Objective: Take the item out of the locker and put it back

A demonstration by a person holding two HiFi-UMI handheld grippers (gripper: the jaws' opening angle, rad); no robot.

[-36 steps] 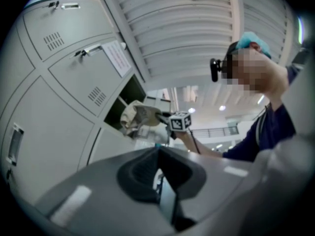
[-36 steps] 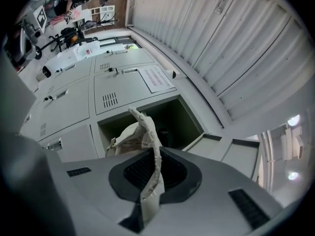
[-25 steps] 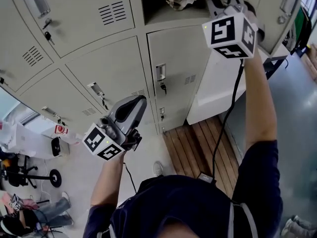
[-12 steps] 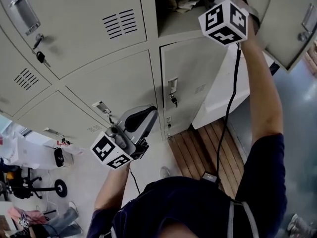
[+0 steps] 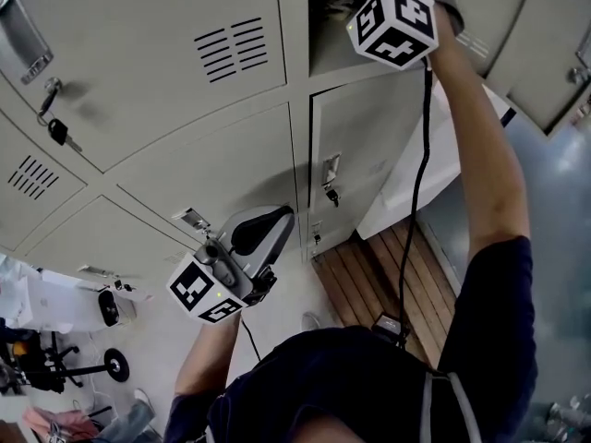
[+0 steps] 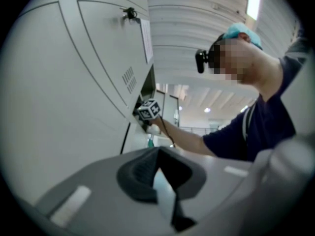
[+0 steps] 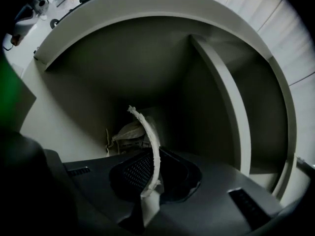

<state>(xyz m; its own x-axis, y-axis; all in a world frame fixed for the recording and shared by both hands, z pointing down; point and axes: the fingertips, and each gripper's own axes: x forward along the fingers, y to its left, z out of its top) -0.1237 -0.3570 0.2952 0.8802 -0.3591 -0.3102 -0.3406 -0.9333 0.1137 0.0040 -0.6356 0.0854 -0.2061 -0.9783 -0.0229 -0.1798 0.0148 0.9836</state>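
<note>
My right gripper [image 7: 147,193] reaches inside the open locker [image 7: 216,107].
Its jaws pinch the pale strap [image 7: 151,141] of the crumpled cloth bag [image 7: 129,134] lying inside; my left gripper [image 6: 165,200] is closed and empty, outside the lockers.

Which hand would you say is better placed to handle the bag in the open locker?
Right. The right tool is inside the open locker, shut on the bag's strap; the left tool is lower, by closed doors, empty.
</note>
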